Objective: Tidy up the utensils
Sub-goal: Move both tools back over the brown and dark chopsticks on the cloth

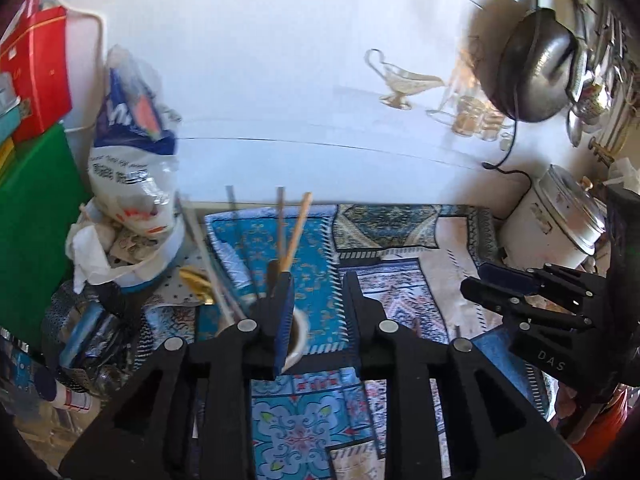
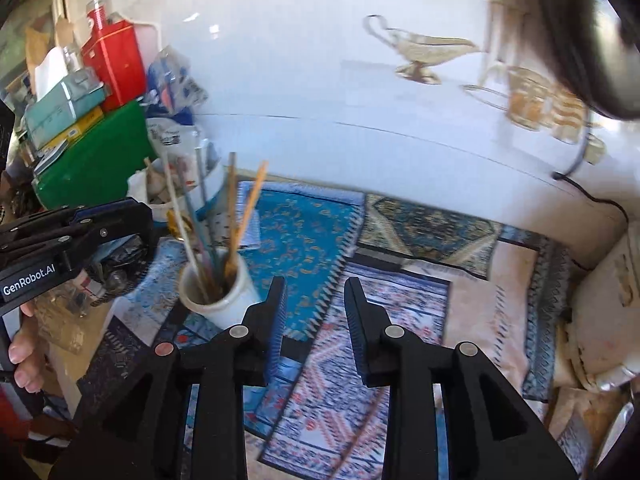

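Observation:
A white ceramic holder [image 2: 224, 300] stands on the patterned cloth and holds several utensils [image 2: 234, 216]: wooden and metal sticks leaning up and apart. In the left wrist view the holder [image 1: 298, 336] sits just behind my left finger, with the utensils [image 1: 294, 232] rising above it. My left gripper [image 1: 316, 304] is open and empty, right over the holder. My right gripper [image 2: 316, 304] is open and empty, to the right of the holder above the cloth. Each gripper shows in the other's view: the right [image 1: 520, 292], the left [image 2: 80, 232].
Patterned cloths [image 2: 400, 264] cover the counter. Left: a plastic bag [image 1: 132, 168], green board [image 1: 32, 220], red box [image 1: 36, 68], clutter. Right: a white cooker [image 1: 560, 224], a dark pan [image 1: 536, 64] hanging, a black cable [image 2: 592, 196]. A white tiled wall stands behind.

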